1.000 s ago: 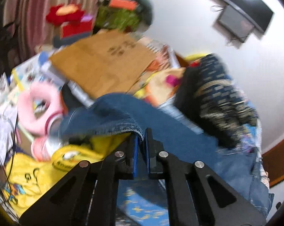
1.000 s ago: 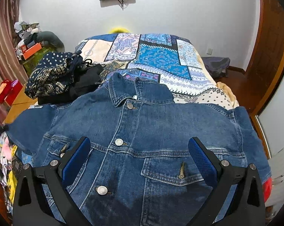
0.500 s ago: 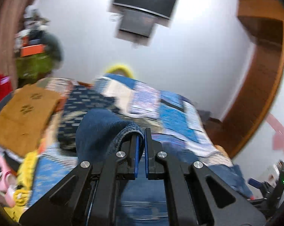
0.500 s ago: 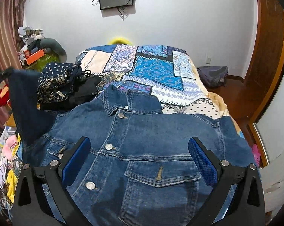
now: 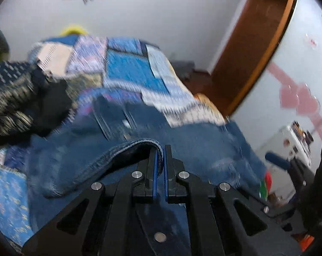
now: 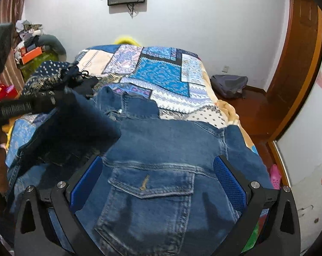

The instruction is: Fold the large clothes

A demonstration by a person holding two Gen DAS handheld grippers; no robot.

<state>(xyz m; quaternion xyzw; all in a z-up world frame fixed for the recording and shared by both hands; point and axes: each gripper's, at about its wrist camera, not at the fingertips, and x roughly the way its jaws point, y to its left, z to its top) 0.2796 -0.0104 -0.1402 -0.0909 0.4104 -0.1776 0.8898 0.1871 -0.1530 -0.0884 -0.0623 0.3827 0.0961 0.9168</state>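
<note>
Left claw [image 5: 159, 166] clamped on sleeve cuff [image 5: 139, 147] over denim jacket [image 6: 161, 149] on bed [image 6: 161, 68]. Right claw [image 6: 157, 179] apart, empty. Lay sleeve flat across chest, keep cuff taut, avoid bunching.

The room is bright, with soft, even light on the white wall [image 6: 203, 21]. No hard shadows fall on the bed cover [image 6: 161, 74]. The left wrist view is smeared with blur: the bed cover [image 5: 126, 68] and the denim jacket [image 5: 203, 149] look streaky, and only the black gripper [image 5: 159, 168] close to the lens looks sharp. The right wrist view is clear, and the stitching on the denim jacket [image 6: 161, 192] shows well. Both views are round and bent, so the wooden door frame [image 6: 299, 74] curves. The corners are black.
</note>
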